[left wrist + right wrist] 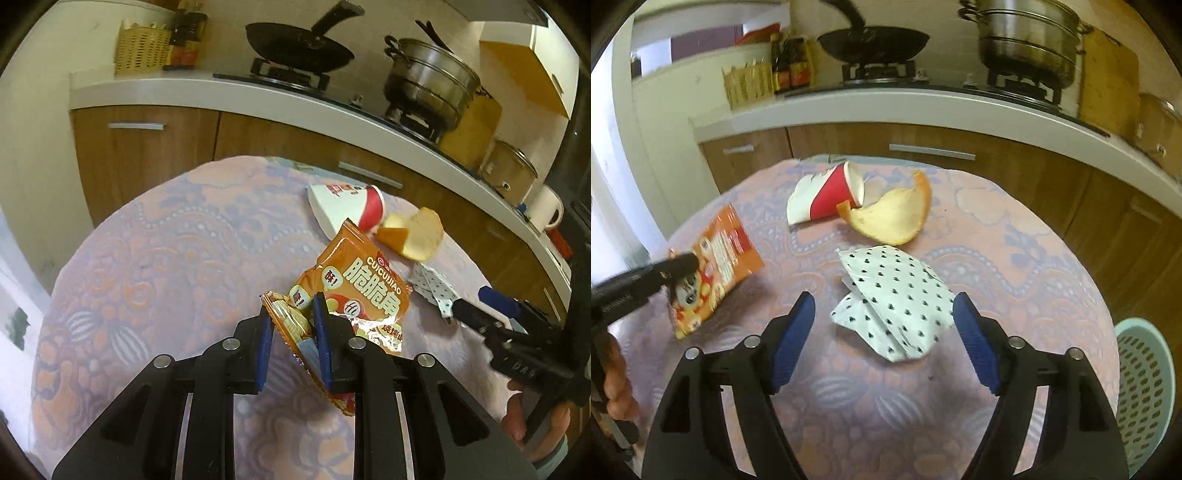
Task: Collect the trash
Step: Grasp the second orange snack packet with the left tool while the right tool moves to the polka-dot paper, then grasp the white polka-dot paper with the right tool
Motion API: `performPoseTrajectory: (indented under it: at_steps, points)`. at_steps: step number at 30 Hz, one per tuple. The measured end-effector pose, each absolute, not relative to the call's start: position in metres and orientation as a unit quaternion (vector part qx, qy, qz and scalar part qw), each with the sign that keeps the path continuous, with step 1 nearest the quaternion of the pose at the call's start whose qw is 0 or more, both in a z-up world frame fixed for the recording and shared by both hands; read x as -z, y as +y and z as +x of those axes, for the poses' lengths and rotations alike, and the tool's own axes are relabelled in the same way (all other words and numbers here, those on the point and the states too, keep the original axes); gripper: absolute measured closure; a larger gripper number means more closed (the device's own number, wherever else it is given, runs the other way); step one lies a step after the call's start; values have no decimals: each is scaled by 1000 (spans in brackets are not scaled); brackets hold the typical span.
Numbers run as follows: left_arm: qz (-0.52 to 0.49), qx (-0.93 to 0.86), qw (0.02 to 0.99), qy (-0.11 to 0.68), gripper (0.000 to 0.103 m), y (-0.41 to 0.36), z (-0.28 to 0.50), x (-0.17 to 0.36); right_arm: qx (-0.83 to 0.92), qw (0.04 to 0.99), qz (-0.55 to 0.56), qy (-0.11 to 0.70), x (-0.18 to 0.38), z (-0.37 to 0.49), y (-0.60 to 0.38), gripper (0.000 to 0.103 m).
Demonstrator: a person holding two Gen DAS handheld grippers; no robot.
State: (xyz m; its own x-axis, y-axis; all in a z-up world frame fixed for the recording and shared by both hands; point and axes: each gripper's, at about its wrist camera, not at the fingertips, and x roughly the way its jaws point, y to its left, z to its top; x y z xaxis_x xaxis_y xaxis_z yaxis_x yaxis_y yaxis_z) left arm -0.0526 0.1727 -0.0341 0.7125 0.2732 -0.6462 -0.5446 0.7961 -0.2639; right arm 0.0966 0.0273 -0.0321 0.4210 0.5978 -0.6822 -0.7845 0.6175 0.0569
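The left hand-held gripper (291, 314) is clamped on an orange snack bag (351, 291), pinching its lower corner between the blue pads (322, 339). In the right wrist view the bag (720, 266) appears to hang a little above the round counter (1015, 258), though motion blur there makes it hard to tell whether its bottom edge touches the patterned cloth.

The right hand-held gripper (884, 314) has its fingers spread wide apart, one on either side of a crumpled white paper with black dots (894, 295) that lies near the middle of the counter. The fingers do not touch the paper.

Farther back on the counter a red and white paper cup (827, 195) lies on its side, flattened at its open end. A piece of orange peel (894, 214) rests just beside the cup's base, pale inner side up, between the cup and the dotted paper.

A light green basket (1145, 387) with a perforated wall stands off the right edge of the counter, lower than its surface.

Behind the counter, a kitchen worktop carries a black wok (873, 40) and a steel pot (1027, 37) on a stove.
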Motion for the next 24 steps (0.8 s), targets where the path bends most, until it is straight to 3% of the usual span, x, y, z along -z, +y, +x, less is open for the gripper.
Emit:
performPoseTrajectory:
  at_steps: [5, 7, 12, 15, 24]
  points:
    - [-210, -226, 900, 308, 83, 164, -45, 43, -385, 831, -193, 351, 51, 99, 52, 29]
    - [-202, -226, 904, 302, 83, 162, -45, 42, -373, 832, -202, 357, 53, 102, 57, 33]
    - [-213, -219, 902, 306, 83, 168, -44, 45, -362, 837, -190, 363, 55, 108, 53, 68]
    - [-212, -220, 901, 308, 83, 167, -44, 45, -360, 848, -177, 347, 50, 105, 45, 80]
    - [-212, -189, 907, 311, 83, 142, -37, 35, -368, 861, -111, 332, 27, 94, -8, 89]
